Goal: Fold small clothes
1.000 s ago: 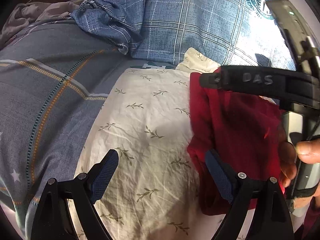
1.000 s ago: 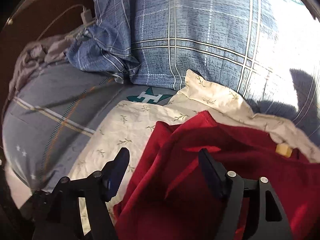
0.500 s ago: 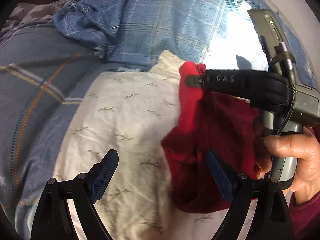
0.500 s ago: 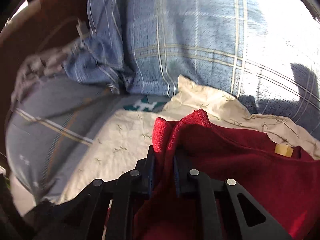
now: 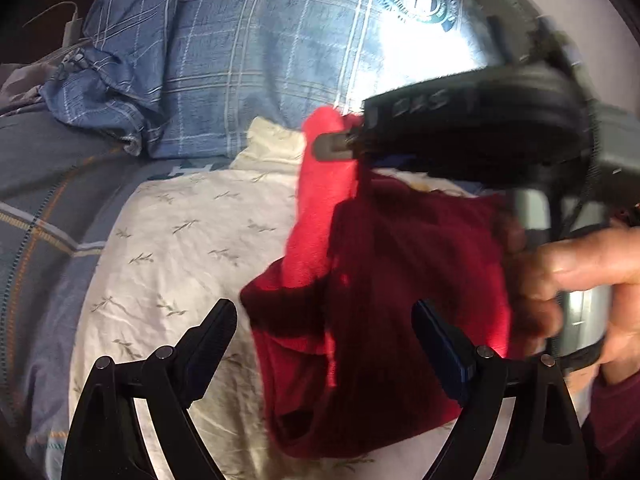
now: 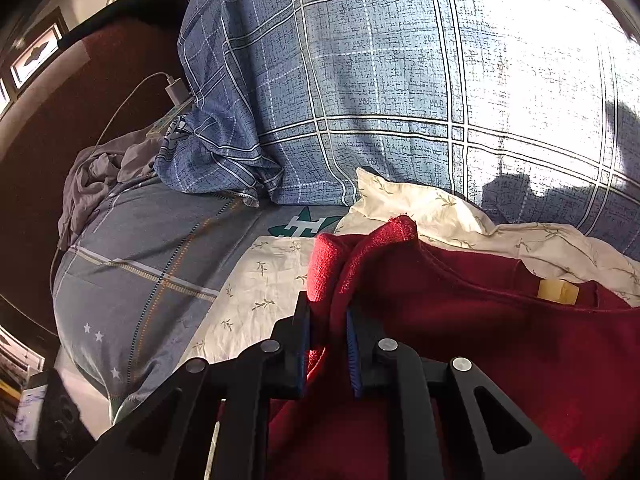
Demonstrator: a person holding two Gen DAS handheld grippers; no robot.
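Pinching a bunched edge of the red garment [image 6: 500, 360] in the right hand-held gripper [image 6: 327, 350], jaws nearly together after just closing, cloth squeezed between the blue pads and rising above the tips as a rolled fold. Seen from the left wrist: same pinch held clear of the bed, garment hanging below the tips in a loose drape, a person's hand [image 5: 580, 280] wrapped round the handle. Left hand-held gripper [image 5: 324, 340] wide open, nothing pressed between its fingers; red cloth lying ahead of the gap and toward its right finger, not gripped.

Beyond the tips: cream sheet [image 6: 260, 296] with a leaf print, spread beneath the garment; farther out and to the left, grey-blue bedding [image 6: 140, 248] with orange stitching; straight ahead, a plaid pillow [image 6: 380, 80]; far left, a charger [image 6: 176, 90] with its white cable.

Progress, judged: early. Garment still rumpled, no clean crease or squared edge visible; one edge picked up, probably to spread or start a first fold. Left to do: lay flat, fold over, smooth, set aside. A pale tag [image 6: 558, 291] showing at the neckline, right of the right hand-held gripper.

Count: two hand-held grippers, one red garment, one cream sheet, one pillow, one charger. No other small clothes clearly visible; grey crumpled fabric [image 6: 100, 172] far left, unclear whether clothing.
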